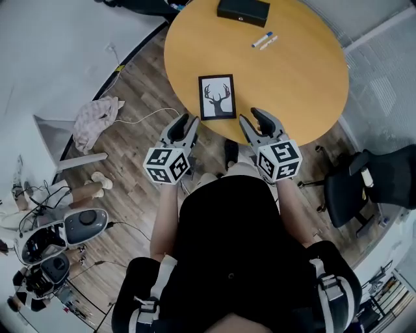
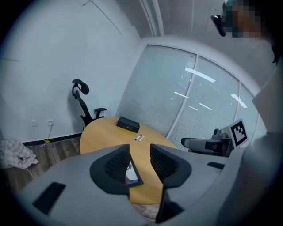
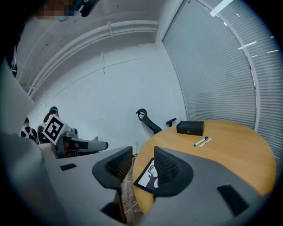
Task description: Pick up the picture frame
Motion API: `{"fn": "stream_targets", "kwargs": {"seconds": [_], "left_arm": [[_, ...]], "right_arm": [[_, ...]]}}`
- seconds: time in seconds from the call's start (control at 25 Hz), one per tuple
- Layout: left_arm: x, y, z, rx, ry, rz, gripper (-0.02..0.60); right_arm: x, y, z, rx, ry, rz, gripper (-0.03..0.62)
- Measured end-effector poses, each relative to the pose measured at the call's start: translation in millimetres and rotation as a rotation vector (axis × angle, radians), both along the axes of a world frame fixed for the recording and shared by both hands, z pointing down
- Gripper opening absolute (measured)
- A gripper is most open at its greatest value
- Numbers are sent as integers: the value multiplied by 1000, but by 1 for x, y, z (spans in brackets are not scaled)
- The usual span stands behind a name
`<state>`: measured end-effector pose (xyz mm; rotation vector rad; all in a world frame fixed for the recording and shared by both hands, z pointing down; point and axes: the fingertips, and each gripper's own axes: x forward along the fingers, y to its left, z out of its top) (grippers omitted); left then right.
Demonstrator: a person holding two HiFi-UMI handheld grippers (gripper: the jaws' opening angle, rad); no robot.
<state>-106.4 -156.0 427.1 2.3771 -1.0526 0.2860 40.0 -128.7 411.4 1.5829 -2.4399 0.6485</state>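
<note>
Head view: picture frame lies lengthwise up-picture, between left gripper and right gripper, equally near. Both grippers' fingers are spread, empty.

Upper centre of the head view: round table of yellowish wood. Near its lower edge, lying flat, a black-rimmed picture frame with a stag's head in silhouette. At the very top, a black box. Just below and right of it, two markers side by side, one blue-capped. Left of and below the table, wood-plank floor. On it, at left, a crumpled pale cloth and a thin white cable. At far right, a black office chair.
</note>
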Motion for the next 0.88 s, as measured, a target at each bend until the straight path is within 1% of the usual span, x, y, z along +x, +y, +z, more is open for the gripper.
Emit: {"fn": "stream_targets", "kwargs": {"seconds": [0.2, 0.36, 0.4, 0.56, 0.72, 0.88], "left_arm": [[4, -24, 20, -32, -23, -56, 151], [14, -35, 42, -108, 37, -89, 170], [17, -36, 48, -125, 42, -92, 173], [24, -40, 74, -178, 11, -87, 173], [29, -56, 104, -227, -5, -85, 173], [30, -70, 140, -266, -47, -66, 176]], "right_arm": [[1, -31, 22, -44, -13, -46, 173], [0, -46, 42, -90, -10, -88, 191], [1, -50, 46, -100, -8, -93, 195], [5, -56, 70, -159, -17, -93, 197], [10, -67, 102, -234, -18, -84, 198], [13, -81, 134, -288, -9, -65, 196]]}}
